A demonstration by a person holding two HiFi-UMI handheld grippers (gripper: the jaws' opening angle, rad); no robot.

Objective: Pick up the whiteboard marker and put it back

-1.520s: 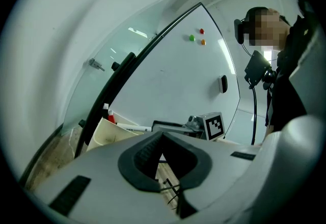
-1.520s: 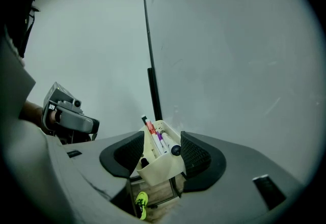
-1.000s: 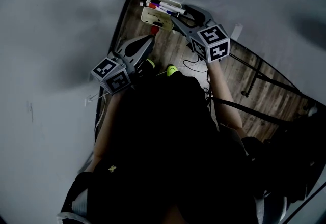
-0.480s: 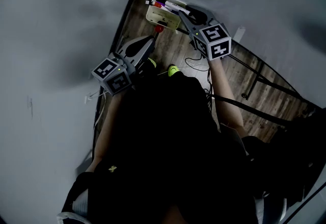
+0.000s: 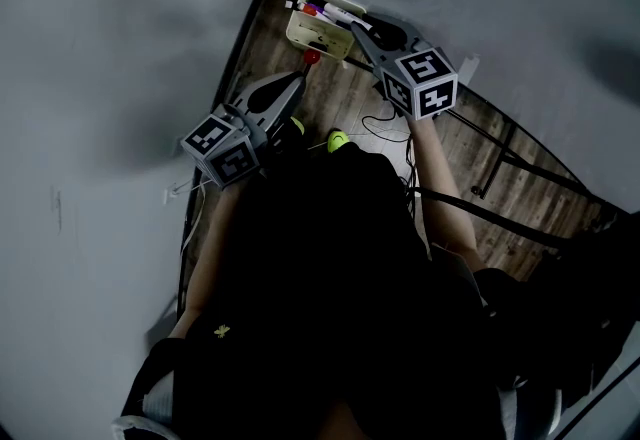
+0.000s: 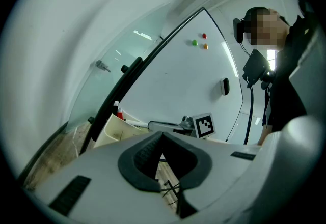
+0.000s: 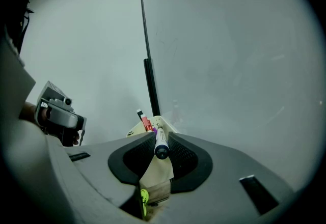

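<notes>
I read this as office or meeting room: big whiteboard (image 6: 178, 80) with coloured magnets (image 6: 199, 40), marker tray (image 5: 320, 28) beside board, glass partition (image 6: 104, 93), wood-look floor (image 5: 480, 143).

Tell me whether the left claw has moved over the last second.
No. The left claw sits just as far from the green object on the floor as before.
</notes>
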